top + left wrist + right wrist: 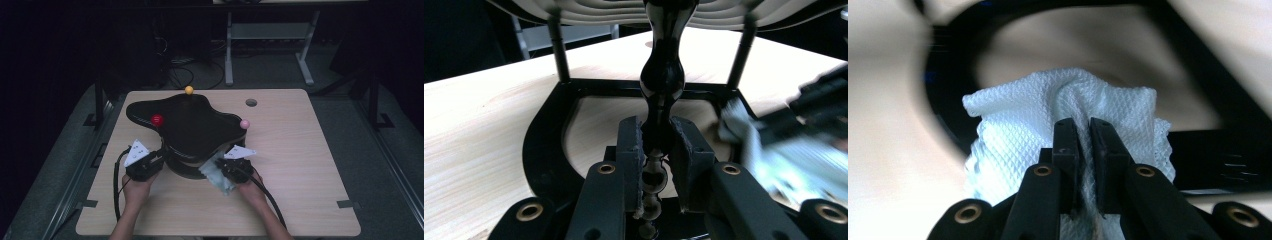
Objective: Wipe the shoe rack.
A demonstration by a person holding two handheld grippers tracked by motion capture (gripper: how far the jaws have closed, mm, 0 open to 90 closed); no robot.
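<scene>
We pinch the stand's post (659, 107) with the left gripper (655, 150) to steady it; the right gripper (1084, 131) clamps a cloth (1013, 107), probably for wiping the near base (1228, 165).

The stand (190, 125) is glossy black, top, turned post (663, 85) and base frame alike; the underside of its top shows pale ridged bands. Three balls sit on it: one yellow (189, 90), one red (157, 120), one pink (244, 123). The cloth (1068, 105) is white with a fine diamond weave, faintly bluish in its folds. The worktop (300, 150) is light wood grain with a grey hole. The fingers (1066, 150) are matt black, with brass-coloured rivets below. Each gripper carries a white plate (136, 151).
</scene>
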